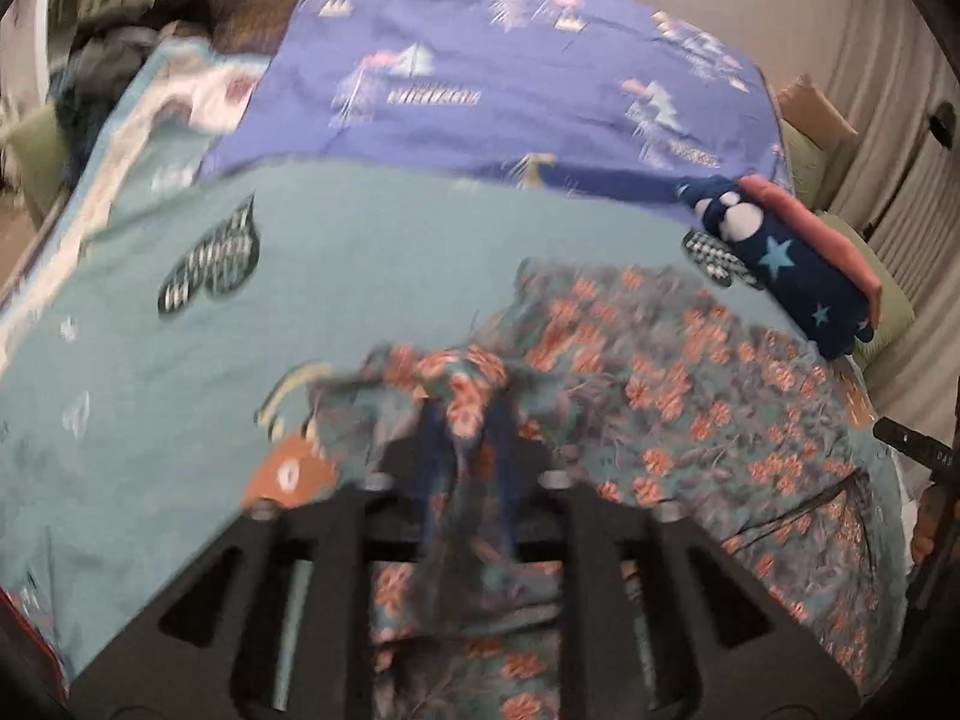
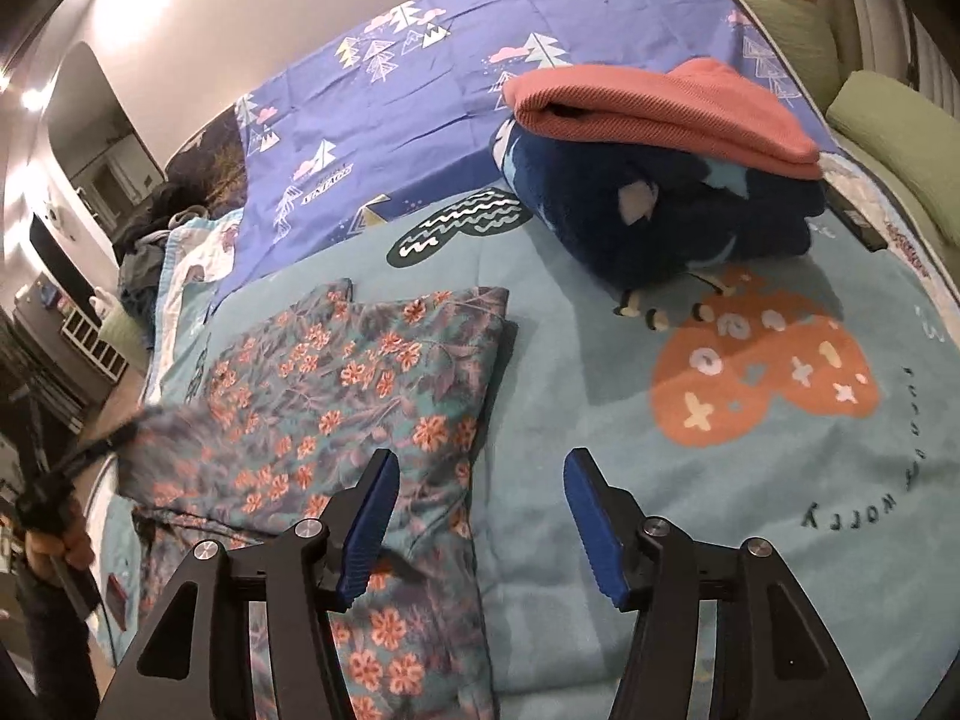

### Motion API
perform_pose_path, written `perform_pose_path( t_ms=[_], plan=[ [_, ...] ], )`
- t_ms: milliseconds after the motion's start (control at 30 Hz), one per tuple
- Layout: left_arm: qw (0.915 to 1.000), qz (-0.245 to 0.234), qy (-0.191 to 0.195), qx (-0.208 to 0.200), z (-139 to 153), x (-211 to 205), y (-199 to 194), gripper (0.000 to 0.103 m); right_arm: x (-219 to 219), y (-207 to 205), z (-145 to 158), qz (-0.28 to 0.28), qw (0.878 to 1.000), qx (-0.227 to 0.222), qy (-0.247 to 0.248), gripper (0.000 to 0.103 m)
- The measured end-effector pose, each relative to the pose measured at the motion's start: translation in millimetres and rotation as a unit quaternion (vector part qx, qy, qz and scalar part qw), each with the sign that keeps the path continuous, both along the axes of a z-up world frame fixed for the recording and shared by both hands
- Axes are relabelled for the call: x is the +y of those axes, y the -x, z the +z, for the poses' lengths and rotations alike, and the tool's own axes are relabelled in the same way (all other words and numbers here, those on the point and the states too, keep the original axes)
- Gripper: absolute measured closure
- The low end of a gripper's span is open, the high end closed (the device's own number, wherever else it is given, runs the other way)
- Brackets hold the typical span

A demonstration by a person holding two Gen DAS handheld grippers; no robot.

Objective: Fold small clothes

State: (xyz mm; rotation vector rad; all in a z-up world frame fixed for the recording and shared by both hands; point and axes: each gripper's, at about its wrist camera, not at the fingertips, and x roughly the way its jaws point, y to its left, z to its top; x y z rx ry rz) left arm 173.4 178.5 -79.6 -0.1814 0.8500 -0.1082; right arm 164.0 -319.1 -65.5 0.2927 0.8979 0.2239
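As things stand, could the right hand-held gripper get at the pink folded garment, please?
Probably yes: the right hand-held gripper is open and empty, and only bare teal blanket lies between it and the pink folded garment atop the navy bundle.

Bed (image 2: 600,450), floral garment (image 2: 336,384), folded pile (image 2: 660,180)

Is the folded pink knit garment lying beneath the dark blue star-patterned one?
No, the pink knit garment rests on top of the dark blue star-patterned one.
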Motion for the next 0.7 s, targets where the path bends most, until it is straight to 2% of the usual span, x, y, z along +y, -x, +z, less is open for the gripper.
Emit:
perform_pose_path(
  t_ms=[33,100,167,233,333,467,533,567,600,633,667,700],
  plan=[
    [0.9999,0.011,0.007,0.001,-4,6,1,0.048,-1,-6,-2,0.001,1.000,0.006,-0.011,0.044],
    [0.9991,0.034,0.025,-0.005,-11,21,3,0.038,-4,-19,-6,0.008,0.999,0.013,-0.034,0.044],
    [0.9980,0.037,0.050,0.007,-19,31,-2,0.038,-4,-34,-9,0.023,0.998,0.017,-0.049,0.043],
    [0.9956,0.044,0.077,0.028,-32,41,-12,0.037,-2,-46,-13,0.036,0.997,0.024,-0.058,0.038],
    [0.9927,0.050,0.096,0.054,-49,45,-28,0.037,1,-66,-22,0.035,0.997,0.032,-0.064,0.035],
    [0.9875,0.018,0.133,0.083,-71,42,-51,0.037,10,-91,-40,0.057,0.993,0.052,-0.092,0.029],
    [0.9852,0.009,0.149,0.084,-78,40,-56,0.038,15,-99,-45,0.061,0.992,0.041,-0.098,0.027],
    [0.9857,0.006,0.149,0.078,-79,37,-57,0.042,17,-102,-46,0.063,0.992,0.038,-0.100,0.026],
    [0.9868,0.002,0.147,0.067,-78,35,-57,0.055,20,-105,-46,0.068,0.992,0.036,-0.099,0.028],
    [0.9868,-0.005,0.151,0.057,-75,31,-57,0.072,25,-108,-46,0.076,0.992,0.034,-0.096,0.050],
    [0.9857,-0.008,0.160,0.052,-73,30,-57,0.080,30,-111,-46,0.088,0.991,0.039,-0.093,0.078],
    [0.9852,-0.008,0.164,0.050,-70,29,-57,0.084,36,-115,-48,0.093,0.990,0.053,-0.089,0.097]
  ],
)
